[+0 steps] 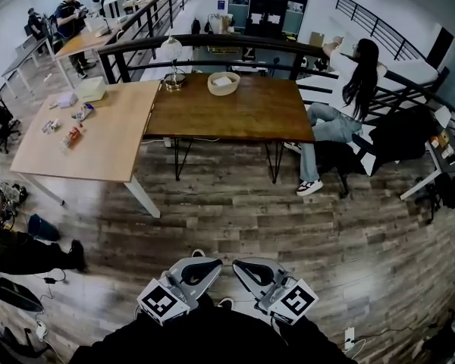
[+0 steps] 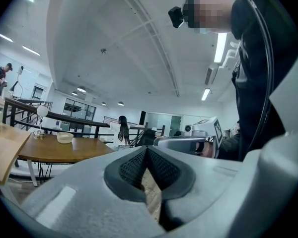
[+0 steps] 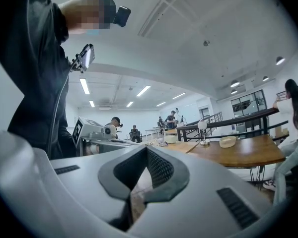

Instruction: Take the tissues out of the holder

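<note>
- Tongs of the left hand (image 1: 201,262) are seen closed, pad against pad, with nothing between them. They are held level, low before the person's body.
- The right tongs (image 1: 250,264) are likewise closed and empty. They are held just beside the left pair, and the two sets of tips are angled slightly toward each other.
- The tissue holder (image 1: 212,89), a round pale bowl, is found well ahead of both tongs. It stands upright on the dark wooden counter (image 1: 243,120) with its mouth turned upward. Being round, it shows no long axis.
- White tissue (image 1: 223,81) is seen lying inside it.
- A lamp (image 1: 172,58) is set just left of the holder, and a seated person (image 1: 350,97) is seen at the counter's right end.
</note>
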Action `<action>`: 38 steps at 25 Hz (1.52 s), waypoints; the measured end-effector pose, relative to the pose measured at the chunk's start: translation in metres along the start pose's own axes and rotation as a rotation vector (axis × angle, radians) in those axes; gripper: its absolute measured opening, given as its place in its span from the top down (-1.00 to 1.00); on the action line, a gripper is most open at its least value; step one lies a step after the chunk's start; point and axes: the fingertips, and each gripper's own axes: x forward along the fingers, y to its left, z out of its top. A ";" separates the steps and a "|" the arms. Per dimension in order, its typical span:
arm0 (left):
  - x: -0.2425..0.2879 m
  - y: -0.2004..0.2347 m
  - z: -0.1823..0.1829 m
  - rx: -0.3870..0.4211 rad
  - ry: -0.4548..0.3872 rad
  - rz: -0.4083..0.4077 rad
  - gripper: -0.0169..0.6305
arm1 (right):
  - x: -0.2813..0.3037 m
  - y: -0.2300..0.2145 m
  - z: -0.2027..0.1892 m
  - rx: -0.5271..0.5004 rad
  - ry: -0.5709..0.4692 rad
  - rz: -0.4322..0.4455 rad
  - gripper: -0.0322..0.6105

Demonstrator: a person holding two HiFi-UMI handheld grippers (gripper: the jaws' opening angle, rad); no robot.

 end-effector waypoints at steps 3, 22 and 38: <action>0.014 0.030 0.008 -0.001 -0.008 -0.005 0.92 | 0.019 -0.026 0.006 -0.004 0.006 -0.009 0.89; 0.061 0.228 0.058 -0.012 -0.012 -0.049 0.92 | 0.177 -0.164 0.040 -0.006 0.019 -0.054 0.89; 0.078 0.312 0.064 -0.031 -0.017 -0.061 0.92 | 0.241 -0.220 0.041 0.003 0.055 -0.094 0.89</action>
